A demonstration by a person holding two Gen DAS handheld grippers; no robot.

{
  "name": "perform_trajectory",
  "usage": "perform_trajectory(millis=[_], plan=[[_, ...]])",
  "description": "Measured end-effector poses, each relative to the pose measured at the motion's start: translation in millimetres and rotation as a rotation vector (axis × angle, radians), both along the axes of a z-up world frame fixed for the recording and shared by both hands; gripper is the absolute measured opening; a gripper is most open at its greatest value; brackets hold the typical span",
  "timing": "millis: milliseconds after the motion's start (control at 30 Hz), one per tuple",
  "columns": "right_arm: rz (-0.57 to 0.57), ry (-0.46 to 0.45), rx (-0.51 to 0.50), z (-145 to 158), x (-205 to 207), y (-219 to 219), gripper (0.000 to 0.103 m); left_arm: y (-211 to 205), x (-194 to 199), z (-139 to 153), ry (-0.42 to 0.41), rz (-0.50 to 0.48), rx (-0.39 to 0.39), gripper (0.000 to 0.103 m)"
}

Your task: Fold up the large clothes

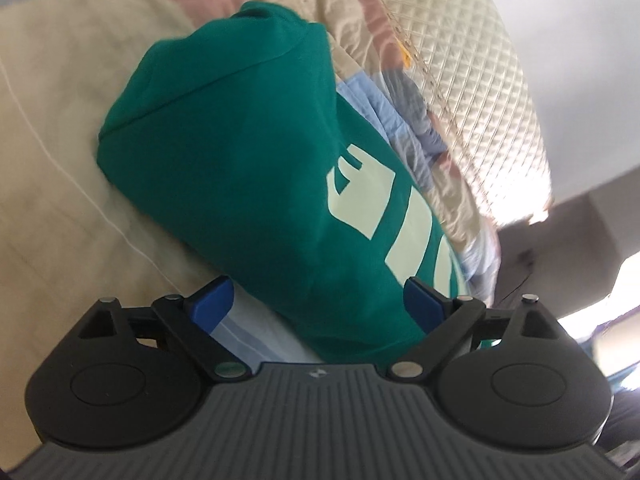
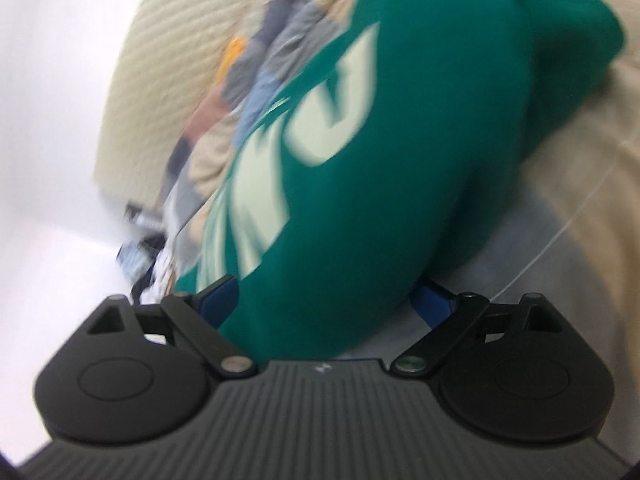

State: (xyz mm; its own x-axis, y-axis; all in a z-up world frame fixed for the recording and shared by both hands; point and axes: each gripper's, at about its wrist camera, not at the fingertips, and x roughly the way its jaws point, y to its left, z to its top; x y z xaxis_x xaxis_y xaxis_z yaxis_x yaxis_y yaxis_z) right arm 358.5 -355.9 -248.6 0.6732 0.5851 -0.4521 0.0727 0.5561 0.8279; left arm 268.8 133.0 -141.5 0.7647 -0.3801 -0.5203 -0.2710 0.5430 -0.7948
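Observation:
A folded green sweatshirt (image 1: pixel 248 152) with pale block letters lies on a bed, with one end reaching back between the blue fingers (image 1: pixel 212 300) of my left gripper (image 1: pixel 317 282). The jaws stand wide and open: the left pad is clear of the cloth and the right pad sits at its edge. In the blurred right wrist view, the same green sweatshirt (image 2: pixel 420 132) fills the gap of my right gripper (image 2: pixel 326 282), which is open too. The cloth partly hides the right finger (image 2: pixel 434 302).
The sweatshirt rests on a cream bedsheet (image 1: pixel 52 152) and a pastel patchwork quilt (image 1: pixel 404 120). A quilted cream headboard (image 1: pixel 472 64) stands behind it, against a white wall (image 2: pixel 52 128). A pile of small clutter (image 2: pixel 148 256) lies beside the bed.

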Motion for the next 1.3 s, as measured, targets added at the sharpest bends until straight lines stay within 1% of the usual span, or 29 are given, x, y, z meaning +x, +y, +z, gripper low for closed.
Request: perform_trajectory(millis=[67, 167, 267, 300, 433, 533, 633, 733, 800, 867, 900, 967, 1000, 1067, 1167, 1233, 1300], plan=[[-0.048, 0.029, 0.030, -7, 6, -8, 0.094, 5, 4, -8, 0.018, 0.023, -0.052, 0.095], [-0.085, 0.057, 0.114, -18, 11, -17, 0.094, 15, 7, -17, 0.047, 0.087, -0.105, 0.096], [-0.114, 0.038, 0.114, -15, 7, -18, 0.094, 22, 12, -29, 0.073, 0.122, -0.201, 0.096], [-0.129, 0.030, 0.111, -13, 4, -18, 0.094, 23, 14, -32, 0.076, 0.122, -0.218, 0.096], [-0.200, 0.015, 0.150, -14, -3, -28, 0.094, 27, 26, -43, 0.050, 0.142, -0.308, 0.097], [-0.227, 0.026, 0.180, -20, -6, -35, 0.094, 20, 34, -43, 0.037, 0.161, -0.280, 0.096], [-0.224, 0.048, 0.202, -26, -4, -31, 0.095, 8, 44, -39, 0.026, 0.155, -0.210, 0.096], [-0.211, 0.056, 0.228, -33, -1, -30, 0.095, 3, 52, -36, 0.016, 0.162, -0.184, 0.096], [-0.205, 0.054, 0.229, -33, 1, -28, 0.097, 1, 57, -36, 0.012, 0.171, -0.172, 0.094], [-0.206, 0.053, 0.233, -33, 11, -29, 0.099, -2, 61, -35, 0.009, 0.178, -0.146, 0.085], [-0.209, 0.050, 0.237, -34, 11, -30, 0.100, -4, 63, -34, 0.006, 0.182, -0.133, 0.082], [-0.235, 0.044, 0.250, -36, 8, -32, 0.101, -7, 64, -32, -0.010, 0.185, -0.109, 0.071], [-0.246, 0.044, 0.264, -38, 7, -32, 0.102, -10, 62, -30, -0.015, 0.181, -0.095, 0.068], [-0.264, 0.043, 0.285, -39, 6, -35, 0.102, -14, 61, -29, -0.025, 0.181, -0.091, 0.059], [-0.297, 0.046, 0.314, -43, 4, -41, 0.102, -18, 60, -24, -0.043, 0.183, -0.087, 0.052], [-0.342, 0.031, 0.291, -42, 2, -43, 0.102, -15, 58, -22, -0.054, 0.180, -0.074, 0.050], [-0.360, -0.002, 0.236, -39, 6, -46, 0.102, -15, 61, -24, -0.060, 0.182, -0.072, 0.050]])
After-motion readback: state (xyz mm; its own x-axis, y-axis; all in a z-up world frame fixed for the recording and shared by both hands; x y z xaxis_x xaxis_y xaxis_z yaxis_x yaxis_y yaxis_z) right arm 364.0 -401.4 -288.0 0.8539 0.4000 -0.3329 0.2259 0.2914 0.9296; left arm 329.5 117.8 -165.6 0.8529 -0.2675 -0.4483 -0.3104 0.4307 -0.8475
